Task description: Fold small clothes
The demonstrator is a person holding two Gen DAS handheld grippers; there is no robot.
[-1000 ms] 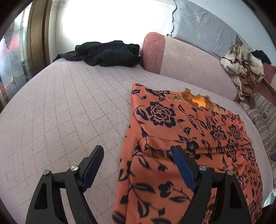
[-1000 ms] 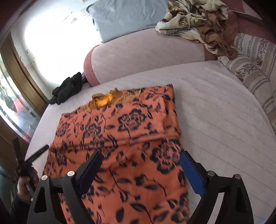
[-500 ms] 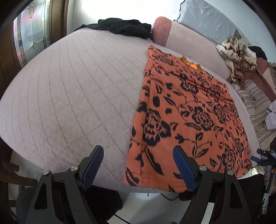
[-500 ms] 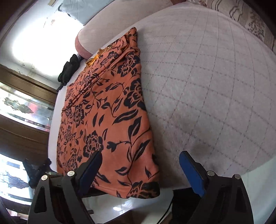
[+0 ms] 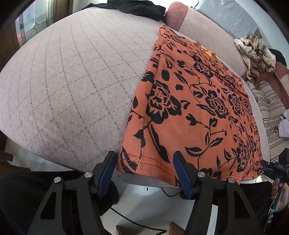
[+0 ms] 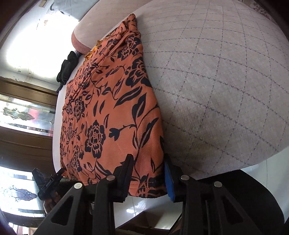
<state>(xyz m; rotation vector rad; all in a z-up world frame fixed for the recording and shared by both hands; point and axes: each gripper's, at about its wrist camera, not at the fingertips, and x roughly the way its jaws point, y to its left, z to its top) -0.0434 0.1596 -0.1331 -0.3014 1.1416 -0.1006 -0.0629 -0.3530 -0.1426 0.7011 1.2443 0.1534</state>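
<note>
An orange garment with a black flower print is lying spread flat along a quilted pinkish bed, its stitched hem hanging just over the near edge. The left gripper is closing around the hem's left corner: its blue pads are standing either side of the cloth with a gap showing, not yet pressing on it. The right gripper is also closing, on the hem's right corner, with the cloth filling the space between its fingers; whether the pads are already biting into the fabric is hard to tell, though they are lying right against it. The fabric is looking soft, light and a little fuzzy, like a knit, draping limply over the bed's edge and rumpling near the far end, where a frilly orange neckline is peeking out. It is likely to sag and stretch when lifted, so both corners are needing a firm pinch well inside the stitched hem, where the doubled cloth is thickest and least likely to slip. Lifting the two corners evenly should be keeping the layers from sliding apart. Farther up the bed, a black garment and a patterned beige cloth are lying well apart from the work.
</note>
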